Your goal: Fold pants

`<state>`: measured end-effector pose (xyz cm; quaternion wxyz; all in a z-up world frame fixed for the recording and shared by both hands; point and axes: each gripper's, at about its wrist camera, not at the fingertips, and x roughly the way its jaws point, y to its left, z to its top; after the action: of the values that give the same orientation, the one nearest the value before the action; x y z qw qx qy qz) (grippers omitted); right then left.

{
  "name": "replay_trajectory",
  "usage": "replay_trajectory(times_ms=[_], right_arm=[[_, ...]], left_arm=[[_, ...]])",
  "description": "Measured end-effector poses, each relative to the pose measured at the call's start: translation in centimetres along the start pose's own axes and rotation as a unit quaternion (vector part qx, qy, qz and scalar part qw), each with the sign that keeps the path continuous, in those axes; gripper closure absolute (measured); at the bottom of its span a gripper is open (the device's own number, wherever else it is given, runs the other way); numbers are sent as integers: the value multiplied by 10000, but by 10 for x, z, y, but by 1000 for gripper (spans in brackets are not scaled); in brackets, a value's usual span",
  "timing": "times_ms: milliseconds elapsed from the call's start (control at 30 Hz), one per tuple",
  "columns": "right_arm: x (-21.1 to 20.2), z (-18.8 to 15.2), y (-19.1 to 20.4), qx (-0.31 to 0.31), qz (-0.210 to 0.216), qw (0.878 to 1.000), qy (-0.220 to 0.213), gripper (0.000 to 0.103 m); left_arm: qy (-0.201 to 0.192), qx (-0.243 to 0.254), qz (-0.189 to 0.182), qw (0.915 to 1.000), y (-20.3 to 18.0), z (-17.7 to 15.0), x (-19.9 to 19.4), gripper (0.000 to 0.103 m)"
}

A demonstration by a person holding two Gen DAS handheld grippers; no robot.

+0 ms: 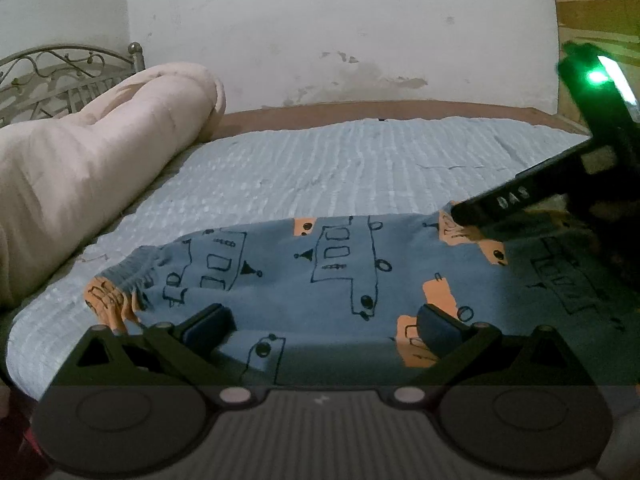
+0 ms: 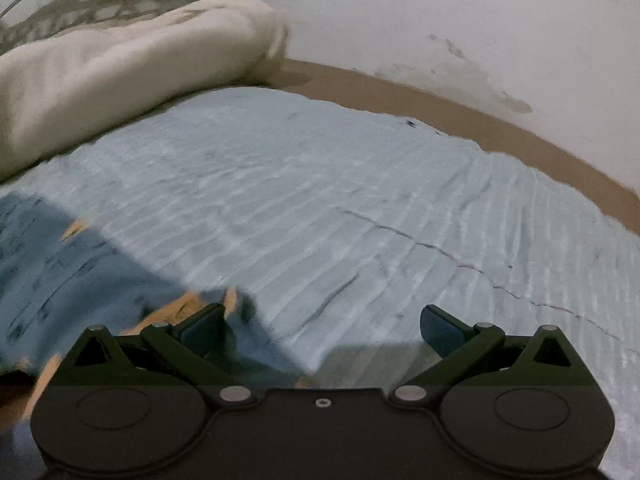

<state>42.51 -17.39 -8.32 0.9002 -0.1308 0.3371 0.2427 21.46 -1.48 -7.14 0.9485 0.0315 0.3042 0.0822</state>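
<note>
Blue pants (image 1: 304, 276) with orange patches and dark line drawings lie flat across the light blue bedspread (image 1: 328, 168), their gathered waistband at the left. My left gripper (image 1: 320, 326) hovers open just above the cloth, nothing between its fingers. The other gripper's black body shows at the right edge of the left wrist view, over the pants' right end. In the blurred right wrist view the pants (image 2: 72, 272) lie at lower left. My right gripper (image 2: 324, 326) stands open over the bedspread (image 2: 360, 208), its left finger (image 2: 200, 326) by the pants' edge.
A rolled cream blanket (image 1: 92, 168) lies along the left of the bed before a metal headboard (image 1: 60, 68). A brown bed edge (image 1: 400, 110) and stained white wall (image 1: 340, 32) close the far side. The blanket (image 2: 120, 72) also appears in the right wrist view.
</note>
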Motion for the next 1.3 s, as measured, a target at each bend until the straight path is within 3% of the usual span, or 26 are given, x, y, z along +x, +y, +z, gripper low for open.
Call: replay_trajectory(times_ms=[100,200,367,533,667,800,900,1033,1133,1300], right_arm=[[7,4,-11,223,-104,9997,-30,1],[-3,1,-22,267,-758,9967,-85,1],[-78,-28,-31,91,-516,9980,-356,1],[-153,-97,-23,-378,-387,9964,-648,1],[-177,-150,-33,-712,-1446,9850,-616,1],[-200,-175,-82,113,-2159,9737,-722,1],[-216,-193,-112,412,-2792,9565,-745,1],[-239,-214,-145,915,-3248,9378,-814,1],[-266,-231,-160,1617,-3096,9301,-1140,1],[-297,-255,-167,2826,-1585,9336,-1531,1]], left_arm=[[38,-47,3,10000,0,3,-1,1],[81,-160,-25,9998,2,7,-4,1],[29,-357,-163,9992,0,14,-13,1],[36,-308,-476,9984,-24,18,-20,1],[49,-49,-718,9974,-53,17,-27,1],[188,71,-923,9955,-81,14,-31,1],[268,232,-1086,9935,-106,13,-33,1],[299,486,-1188,9913,-137,14,-35,1],[300,594,-1229,9902,-155,15,-34,1],[344,620,-1290,9891,-172,18,-35,1]])
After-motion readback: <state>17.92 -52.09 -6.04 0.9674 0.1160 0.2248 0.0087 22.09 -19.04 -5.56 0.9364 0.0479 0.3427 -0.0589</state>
